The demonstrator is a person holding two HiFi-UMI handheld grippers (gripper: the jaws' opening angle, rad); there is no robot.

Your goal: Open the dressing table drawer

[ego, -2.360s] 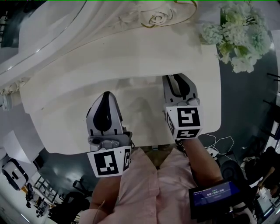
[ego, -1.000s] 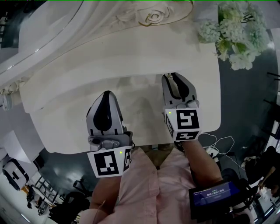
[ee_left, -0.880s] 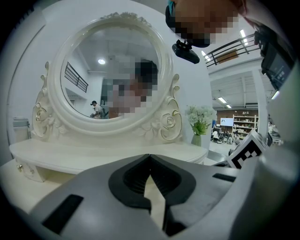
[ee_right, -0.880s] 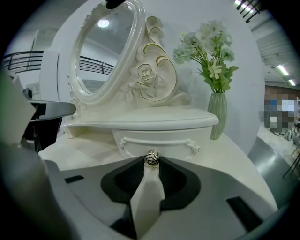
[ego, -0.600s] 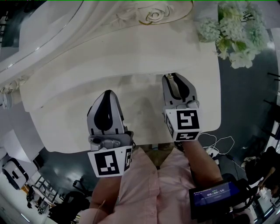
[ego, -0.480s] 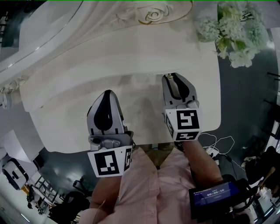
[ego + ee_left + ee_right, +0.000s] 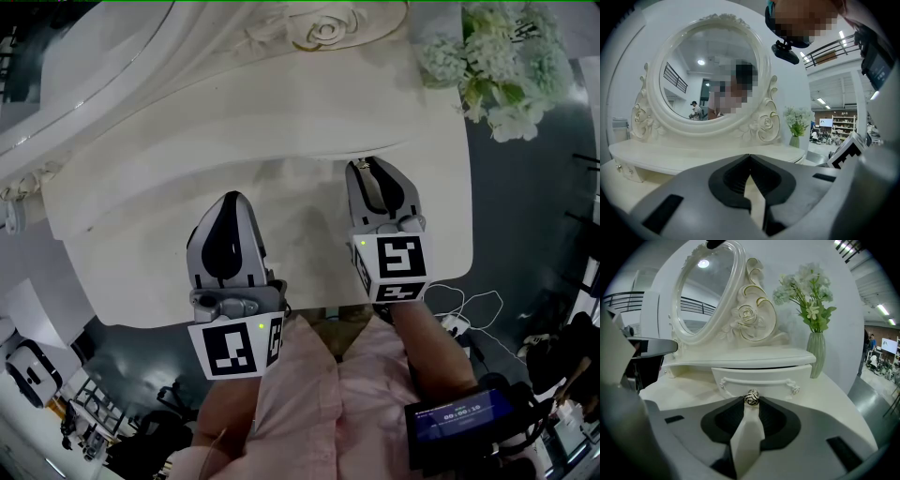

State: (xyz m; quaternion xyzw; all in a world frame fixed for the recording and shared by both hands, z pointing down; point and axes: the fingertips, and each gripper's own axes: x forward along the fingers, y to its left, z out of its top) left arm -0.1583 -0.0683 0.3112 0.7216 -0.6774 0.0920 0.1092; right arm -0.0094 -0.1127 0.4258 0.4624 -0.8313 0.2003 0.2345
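Note:
The white dressing table (image 7: 122, 272) has a small drawer (image 7: 759, 378) under its raised shelf, with a rose-shaped metal knob (image 7: 751, 397) on the front. My right gripper (image 7: 751, 401) is shut on that knob, its tips closed around it. In the head view the right gripper (image 7: 362, 165) reaches up to the shelf's edge, which hides the drawer front. My left gripper (image 7: 230, 200) hovers over the tabletop to the left, apart from the drawer. Its jaws (image 7: 750, 157) meet at the tips with nothing between them.
An oval mirror (image 7: 710, 75) in a carved white frame stands at the back. A green vase of white flowers (image 7: 814, 355) sits on the table's right end, close to the drawer. Another small drawer knob (image 7: 618, 167) shows at the far left. The table's front edge is near the person's body.

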